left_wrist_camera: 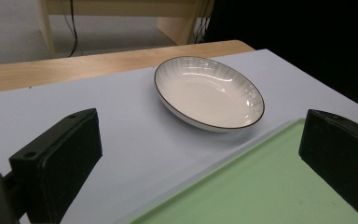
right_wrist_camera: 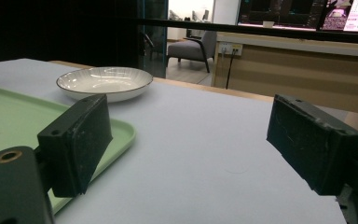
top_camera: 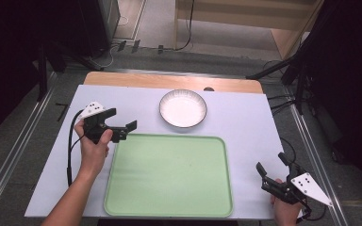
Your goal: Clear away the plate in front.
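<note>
My left gripper [top_camera: 128, 131] and right gripper [top_camera: 272, 165] both gaped wide, holding nothing, flanking the green tray [top_camera: 168, 207] below the bowl [top_camera: 183, 108].

Table [top_camera: 245, 117]: pale lavender sheet over wood top. Green tray [top_camera: 169, 174] lies at near edge, centred. White dark-rimmed dish [top_camera: 183, 108] near far edge, just beyond tray.
</note>
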The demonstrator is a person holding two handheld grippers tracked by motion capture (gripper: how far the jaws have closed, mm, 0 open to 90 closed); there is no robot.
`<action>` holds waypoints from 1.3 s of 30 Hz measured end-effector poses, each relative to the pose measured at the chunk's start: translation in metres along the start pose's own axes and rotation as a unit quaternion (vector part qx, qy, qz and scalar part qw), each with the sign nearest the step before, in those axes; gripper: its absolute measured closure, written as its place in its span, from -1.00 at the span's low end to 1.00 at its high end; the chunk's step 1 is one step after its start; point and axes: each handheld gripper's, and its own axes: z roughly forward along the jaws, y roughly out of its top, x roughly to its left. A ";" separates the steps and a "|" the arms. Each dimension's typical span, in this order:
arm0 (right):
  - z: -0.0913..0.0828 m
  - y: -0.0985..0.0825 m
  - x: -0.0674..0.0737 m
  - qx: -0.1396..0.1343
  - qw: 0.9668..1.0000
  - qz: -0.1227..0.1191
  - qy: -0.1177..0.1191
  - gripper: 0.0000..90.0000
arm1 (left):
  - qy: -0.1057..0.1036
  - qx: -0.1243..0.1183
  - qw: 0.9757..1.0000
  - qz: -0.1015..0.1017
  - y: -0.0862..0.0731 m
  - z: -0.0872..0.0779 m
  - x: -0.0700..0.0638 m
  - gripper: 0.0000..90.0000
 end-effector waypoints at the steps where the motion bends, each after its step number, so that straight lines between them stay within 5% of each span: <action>1: 0.000 0.000 0.000 0.000 1.000 0.000 0.000 -0.68 | -0.001 0.002 1.000 -0.001 0.002 0.002 0.000 -1.00; 39: 0.000 0.000 0.000 0.001 1.000 0.000 0.003 -0.68 | -0.032 0.026 0.999 -0.034 0.039 0.077 0.002 -0.99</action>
